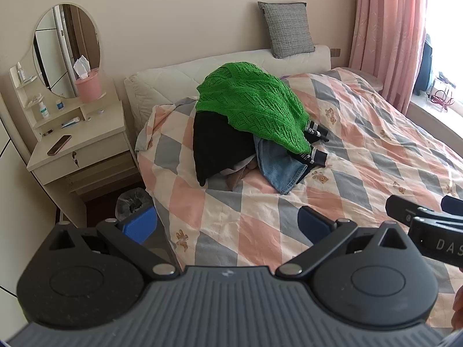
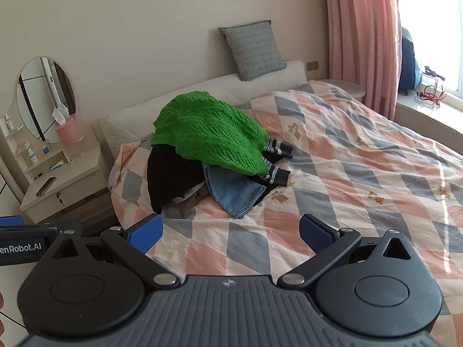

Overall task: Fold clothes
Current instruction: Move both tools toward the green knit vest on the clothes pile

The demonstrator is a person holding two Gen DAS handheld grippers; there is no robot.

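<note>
Green open-knit sweater [image 2: 208,131] tops rumpled clothes pile [image 2: 220,173].

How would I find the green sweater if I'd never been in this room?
Look at the bed with the pink and grey checked quilt. Near the headboard end sits a pile of clothes, and the green sweater lies on top. It is bright green and knitted; the clothes under it are black, denim blue and striped.

Legible text, two items:
1. "DAS", white letters, cut off at the frame edge, on the right claw [image 1: 439,243] body, far right.
2. "enRobot.AI", white, start cropped, on the left claw [image 2: 20,247] body, far left.
</note>
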